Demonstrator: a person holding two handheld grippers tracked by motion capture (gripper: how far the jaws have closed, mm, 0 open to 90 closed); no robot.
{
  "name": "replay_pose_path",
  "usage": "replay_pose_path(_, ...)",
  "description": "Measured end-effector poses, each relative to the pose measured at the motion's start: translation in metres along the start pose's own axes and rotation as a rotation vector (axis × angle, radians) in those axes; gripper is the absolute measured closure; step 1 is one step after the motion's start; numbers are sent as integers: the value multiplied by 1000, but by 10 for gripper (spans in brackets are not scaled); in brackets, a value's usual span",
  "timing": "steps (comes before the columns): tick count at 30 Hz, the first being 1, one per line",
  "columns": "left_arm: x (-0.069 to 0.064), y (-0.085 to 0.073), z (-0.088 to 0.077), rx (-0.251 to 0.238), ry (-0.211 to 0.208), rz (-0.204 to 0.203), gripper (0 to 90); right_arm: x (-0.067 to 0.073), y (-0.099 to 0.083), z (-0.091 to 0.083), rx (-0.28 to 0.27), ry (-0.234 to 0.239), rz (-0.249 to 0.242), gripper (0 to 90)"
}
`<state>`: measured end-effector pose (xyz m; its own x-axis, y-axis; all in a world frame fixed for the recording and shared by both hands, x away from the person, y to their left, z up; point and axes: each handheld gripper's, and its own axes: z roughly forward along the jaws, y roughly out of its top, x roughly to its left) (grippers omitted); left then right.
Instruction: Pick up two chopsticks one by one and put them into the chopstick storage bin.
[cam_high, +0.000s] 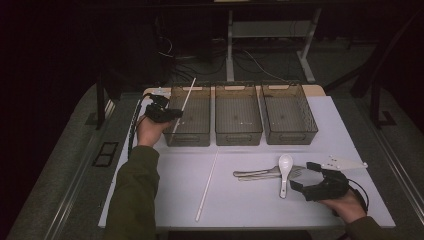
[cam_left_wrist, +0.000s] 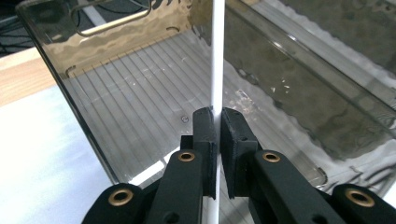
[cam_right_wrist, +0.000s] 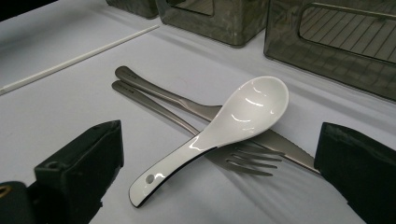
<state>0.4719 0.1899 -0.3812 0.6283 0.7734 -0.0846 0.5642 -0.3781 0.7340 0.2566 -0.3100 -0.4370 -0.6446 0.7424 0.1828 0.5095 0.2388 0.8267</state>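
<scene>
Left hand-held gripper (cam_left_wrist: 218, 122) clamped on white chopstick (cam_left_wrist: 217, 56) above leftmost bin (cam_high: 190, 136); right hand-held gripper (cam_high: 304, 176) open. Best lowered flat along bin floor before release.

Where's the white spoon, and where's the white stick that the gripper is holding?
white spoon (cam_right_wrist: 252, 109), right gripper view, on its bowl.
white stick (cam_left_wrist: 217, 60), left gripper view, on the shaft above the jaws.

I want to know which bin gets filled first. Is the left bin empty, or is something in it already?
Nearly empty: the left bin shows a bare ribbed floor, and only the white chopstick, clamped in the left gripper, slants into it.
</scene>
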Motion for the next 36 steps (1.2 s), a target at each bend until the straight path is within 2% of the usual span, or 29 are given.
replay_pose_path(4,-1,0,8,16,12,-4,834,0,0,0,-1,1,-2,13)
replay_pose_path(10,-2,0,15,32,41,-33,832,0,0,0,-1,3,-3,13)
replay_pose_path(17,-4,2,15,8,55,-46,796,0,0,-1,-1,5,-3,13)
replay_pose_path(22,-5,4,12,-28,43,-53,732,0,0,0,-1,5,-3,13)
replay_pose_path(29,-9,7,1,-48,22,-58,628,-1,0,-1,3,4,2,13)
replay_pose_path(32,-15,9,-7,-57,-2,-43,566,0,0,0,3,3,1,13)
replay_pose_path(35,-22,12,-15,-50,-6,-13,513,0,0,0,2,-2,3,13)
replay_pose_path(36,-25,12,-17,-57,-8,-14,502,-1,0,0,3,-2,4,13)
